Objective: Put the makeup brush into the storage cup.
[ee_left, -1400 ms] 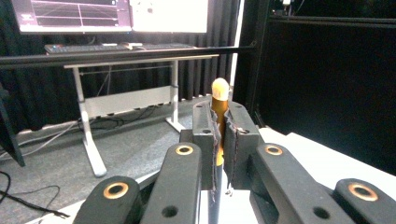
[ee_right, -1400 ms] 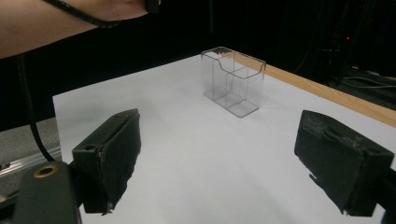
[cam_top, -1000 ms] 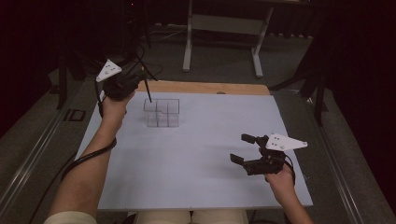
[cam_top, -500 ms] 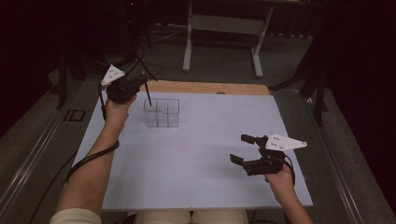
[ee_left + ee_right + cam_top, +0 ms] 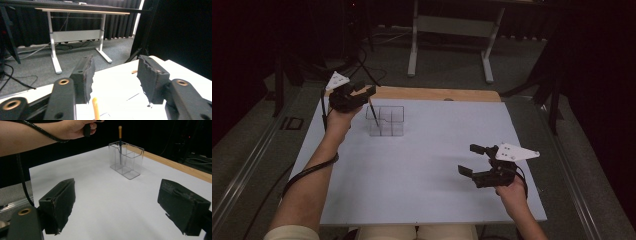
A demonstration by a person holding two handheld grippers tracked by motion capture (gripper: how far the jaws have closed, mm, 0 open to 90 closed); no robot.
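Tongs (image 5: 371, 93) just opening — pencil (image 5: 373, 111) free

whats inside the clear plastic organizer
One thin dark pencil with an orange tip stands in a compartment at the end of the clear organizer nearest the left claw, leaning on the wall. The other compartments look empty; the high view blurs their floors.
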